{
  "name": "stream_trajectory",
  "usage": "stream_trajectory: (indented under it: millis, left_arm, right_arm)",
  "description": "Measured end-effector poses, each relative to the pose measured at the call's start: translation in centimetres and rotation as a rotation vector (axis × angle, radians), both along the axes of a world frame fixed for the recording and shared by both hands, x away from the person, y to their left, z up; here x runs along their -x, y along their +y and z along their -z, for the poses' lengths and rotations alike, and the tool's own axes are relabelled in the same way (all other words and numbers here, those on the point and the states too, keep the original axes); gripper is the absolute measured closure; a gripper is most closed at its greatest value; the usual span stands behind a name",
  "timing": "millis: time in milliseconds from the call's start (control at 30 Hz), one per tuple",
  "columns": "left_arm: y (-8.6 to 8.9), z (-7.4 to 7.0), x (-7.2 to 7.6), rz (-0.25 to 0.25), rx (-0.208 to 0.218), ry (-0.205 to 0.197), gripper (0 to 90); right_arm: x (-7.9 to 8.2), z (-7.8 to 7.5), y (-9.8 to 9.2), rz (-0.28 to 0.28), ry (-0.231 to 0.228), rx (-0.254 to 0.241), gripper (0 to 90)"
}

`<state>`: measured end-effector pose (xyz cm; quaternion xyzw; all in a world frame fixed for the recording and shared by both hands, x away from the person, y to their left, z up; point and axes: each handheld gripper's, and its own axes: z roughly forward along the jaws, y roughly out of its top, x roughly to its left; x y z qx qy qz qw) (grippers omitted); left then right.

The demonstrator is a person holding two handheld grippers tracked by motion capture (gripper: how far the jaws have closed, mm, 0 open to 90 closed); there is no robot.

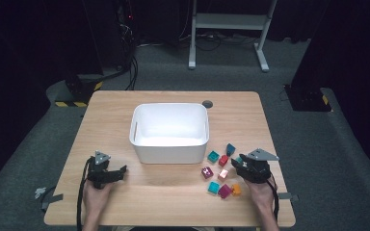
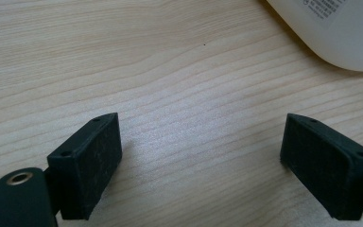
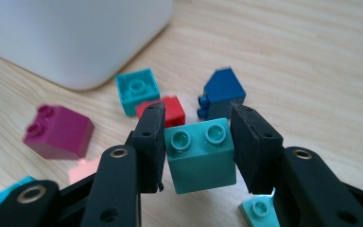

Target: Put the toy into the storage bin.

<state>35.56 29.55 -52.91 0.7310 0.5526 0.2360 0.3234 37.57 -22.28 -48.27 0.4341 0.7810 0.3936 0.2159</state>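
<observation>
On the wooden table (image 1: 173, 192) in the high view, a white bin (image 1: 169, 133) sits near the middle, its long axis running left to right. Right of the bin's near corner lies a scatter of small bricks (image 1: 221, 175). The right gripper (image 1: 244, 166) reaches into that scatter; its jaws and anything between them are too small to make out here. The left gripper (image 1: 120, 171) rests by the bin's near left corner, jaws pointing right.

Beside the bin's rounded corner (image 2: 340, 33), which is cut off at the top right of the left gripper view, the left gripper (image 2: 201, 156) stands released, jaws wide apart over bare wood.

Just below the bin (image 3: 75, 38) in the right gripper view, the right gripper (image 3: 197, 146) is clenched on a teal brick (image 3: 199, 161), its two studs facing up and away from the camera. Beyond it lie a red brick (image 3: 172, 109), partly hidden by the left jaw, a blue brick (image 3: 223, 92), another teal brick (image 3: 137, 90) and a blurred magenta brick (image 3: 59, 131).
</observation>
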Motion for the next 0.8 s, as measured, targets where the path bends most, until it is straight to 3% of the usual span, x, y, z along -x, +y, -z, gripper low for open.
stream_trajectory:
  millis: [433,800]
  left_arm:
    - [0.0,0.0,0.0,-0.002,0.000,-0.001,13.6]
    - [0.0,0.0,0.0,-0.002,0.001,0.000,13.6]
  right_arm:
    - [-0.4,-4.1,1.3,-0.053,-0.027,-0.050,57.5]
    - [-0.7,-8.8,3.2,-0.140,-0.060,-0.069,57.6]
